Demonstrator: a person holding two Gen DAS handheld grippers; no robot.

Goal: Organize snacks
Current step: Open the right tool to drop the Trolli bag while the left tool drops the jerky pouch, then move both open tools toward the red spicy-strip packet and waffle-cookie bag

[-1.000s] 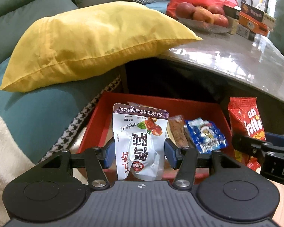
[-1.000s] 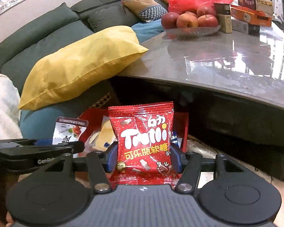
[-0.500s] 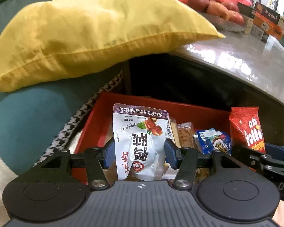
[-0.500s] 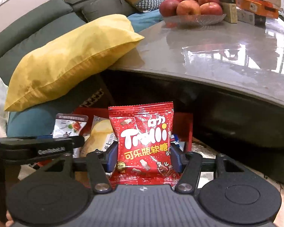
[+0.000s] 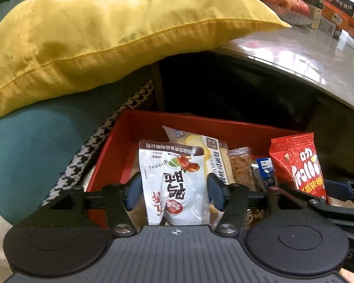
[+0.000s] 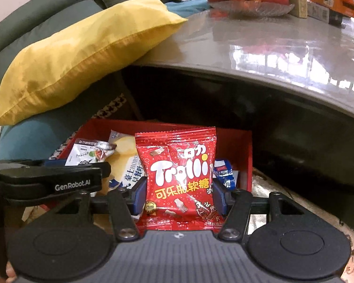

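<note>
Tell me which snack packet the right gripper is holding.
The red Trolli gummy packet, pinched between the right gripper's fingers over the red box. The white packet is in the left gripper; the other packets lie loose in the box.

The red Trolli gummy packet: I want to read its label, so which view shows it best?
The right wrist view: the red Trolli gummy packet faces the camera, held in the right gripper. The left wrist view shows it obliquely.

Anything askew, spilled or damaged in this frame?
Nothing spilled or torn. Only oddity: the yellow pillow lies with its corner on the table.
</note>
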